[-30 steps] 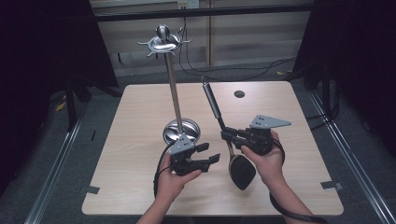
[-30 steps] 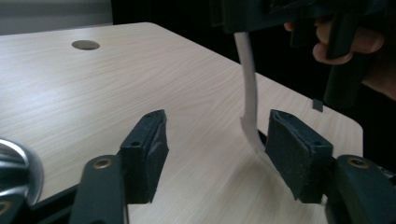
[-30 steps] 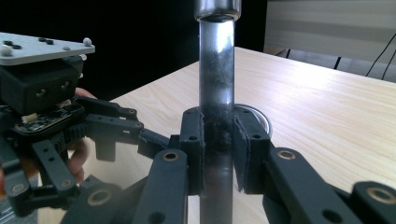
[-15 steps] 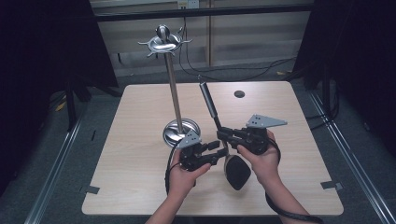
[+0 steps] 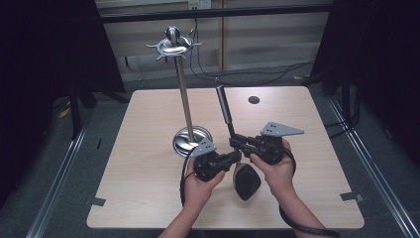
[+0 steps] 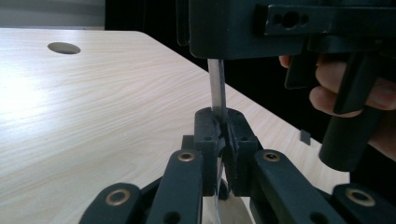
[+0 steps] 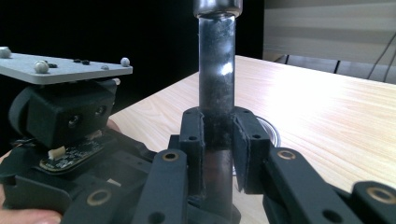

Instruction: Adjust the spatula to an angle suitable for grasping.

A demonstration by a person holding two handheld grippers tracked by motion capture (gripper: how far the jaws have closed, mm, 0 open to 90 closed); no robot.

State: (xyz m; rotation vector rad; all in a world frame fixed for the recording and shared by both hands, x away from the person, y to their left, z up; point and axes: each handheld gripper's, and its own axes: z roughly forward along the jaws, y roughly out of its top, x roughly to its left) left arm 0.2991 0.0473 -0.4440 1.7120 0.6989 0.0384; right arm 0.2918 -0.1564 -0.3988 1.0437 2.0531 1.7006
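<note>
A black ladle-like utensil [image 5: 246, 181] has its dark head resting on the table and its long handle [image 5: 223, 104] slanting up and away. My right gripper [image 5: 236, 142] is shut on the handle's lower part, which appears as a thick black rod [image 7: 215, 70] between the right gripper's [image 7: 217, 140] jaws. My left gripper [image 5: 236, 158] is shut on the thin metal neck [image 6: 216, 88] just above the head. In the left gripper view the left gripper's [image 6: 224, 135] jaws pinch that flat strip, with the right gripper's body [image 6: 280, 23] directly above.
A tall metal utensil stand [image 5: 184, 99] with a round base [image 5: 190, 142] and hooks on top [image 5: 173, 45] rises just left of the grippers. A small round hole [image 5: 254, 99] lies in the table's far side. Tape marks sit near the front corners [image 5: 349, 196].
My left gripper has moved right, up to the utensil's neck below the right gripper, and closed on it. The right gripper has kept its hold and shifted slightly left.
</note>
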